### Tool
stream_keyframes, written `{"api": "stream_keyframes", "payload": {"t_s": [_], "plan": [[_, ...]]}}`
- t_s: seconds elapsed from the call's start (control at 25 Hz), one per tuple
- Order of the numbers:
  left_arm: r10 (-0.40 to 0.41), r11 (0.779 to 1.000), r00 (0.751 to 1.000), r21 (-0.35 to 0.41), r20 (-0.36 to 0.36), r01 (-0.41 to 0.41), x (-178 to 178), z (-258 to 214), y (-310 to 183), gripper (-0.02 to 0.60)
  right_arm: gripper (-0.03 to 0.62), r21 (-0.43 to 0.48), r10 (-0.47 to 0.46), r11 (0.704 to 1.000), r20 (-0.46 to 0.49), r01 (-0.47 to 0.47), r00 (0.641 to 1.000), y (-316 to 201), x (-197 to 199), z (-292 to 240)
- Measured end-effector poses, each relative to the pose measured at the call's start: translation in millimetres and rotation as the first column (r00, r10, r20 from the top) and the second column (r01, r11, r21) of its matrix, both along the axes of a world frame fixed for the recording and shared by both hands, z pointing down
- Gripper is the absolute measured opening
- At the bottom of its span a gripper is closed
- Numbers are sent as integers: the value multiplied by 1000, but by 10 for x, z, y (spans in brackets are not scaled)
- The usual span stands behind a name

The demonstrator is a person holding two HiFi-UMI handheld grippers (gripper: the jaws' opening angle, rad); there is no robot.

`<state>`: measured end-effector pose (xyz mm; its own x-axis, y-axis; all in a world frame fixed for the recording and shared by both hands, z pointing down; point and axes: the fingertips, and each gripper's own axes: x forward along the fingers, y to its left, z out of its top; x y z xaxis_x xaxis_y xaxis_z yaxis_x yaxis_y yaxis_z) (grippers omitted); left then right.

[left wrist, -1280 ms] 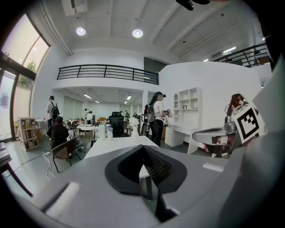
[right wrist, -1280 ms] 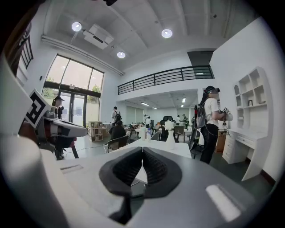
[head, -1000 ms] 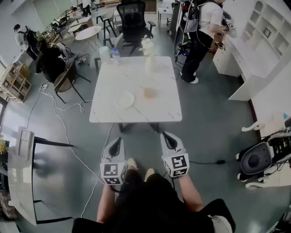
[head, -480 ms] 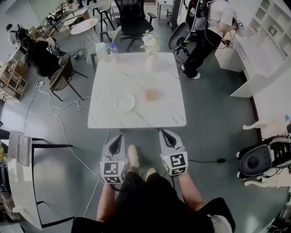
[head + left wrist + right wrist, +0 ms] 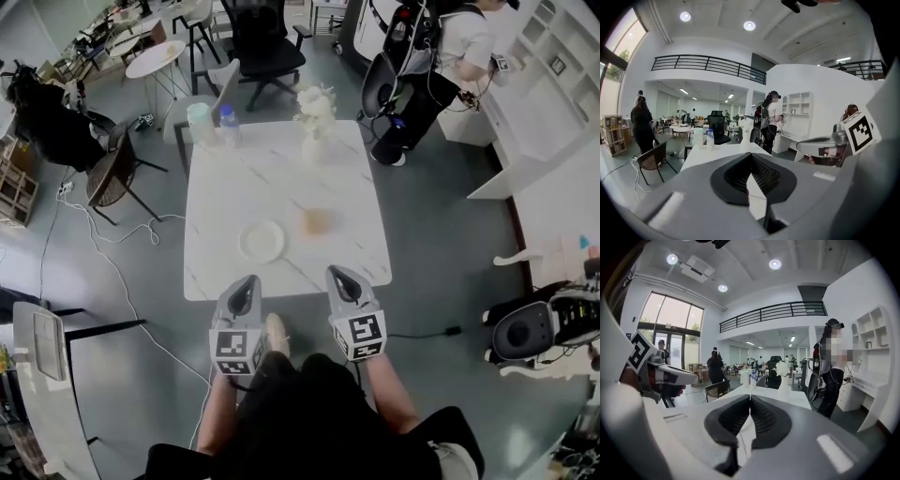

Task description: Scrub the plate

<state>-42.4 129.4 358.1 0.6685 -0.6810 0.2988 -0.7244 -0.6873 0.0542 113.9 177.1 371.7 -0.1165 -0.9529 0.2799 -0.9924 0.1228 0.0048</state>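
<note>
Left of the white marble table [image 5: 281, 183], a dark chair [image 5: 111, 173] stands on the grey floor. On the table's far left corner are a pale cup [image 5: 200, 122] and, just beside it, a clear bottle [image 5: 228, 120] with a blue cap.

The left gripper [image 5: 247, 281] is held at the table's near side and points across it, its tip at the near edge in the head view. In the left gripper view its jaws are pressed together at the tips, with nothing between the dark ribbed pads [image 5: 761, 174].

The plate [image 5: 262, 241], white and round, lies flat on the table near the near edge, a little left of the middle. Neither gripper touches it. Just right of the plate, and apart from it, lies a brownish sponge-like pad [image 5: 317, 221]. A white vase of pale flowers [image 5: 316, 127] stands upright toward the table's far edge. A black office chair [image 5: 265, 42] sits beyond that edge.

The right gripper [image 5: 337, 273] also points across the table from its near side, beside the left one, tip at the near edge. Its jaws are likewise closed on nothing.

Right of the table, a person in a white top [image 5: 436, 66] stands facing white shelving [image 5: 548, 84].
</note>
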Motion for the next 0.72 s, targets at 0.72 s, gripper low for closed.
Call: {"api": "stream_keyframes", "payload": {"t_s": [0.72], "plan": [[122,989,992,-76,-35,-124,115,360,-1029,8,8,-69,113,991,-52,-117,992,-927,69,290]]}}
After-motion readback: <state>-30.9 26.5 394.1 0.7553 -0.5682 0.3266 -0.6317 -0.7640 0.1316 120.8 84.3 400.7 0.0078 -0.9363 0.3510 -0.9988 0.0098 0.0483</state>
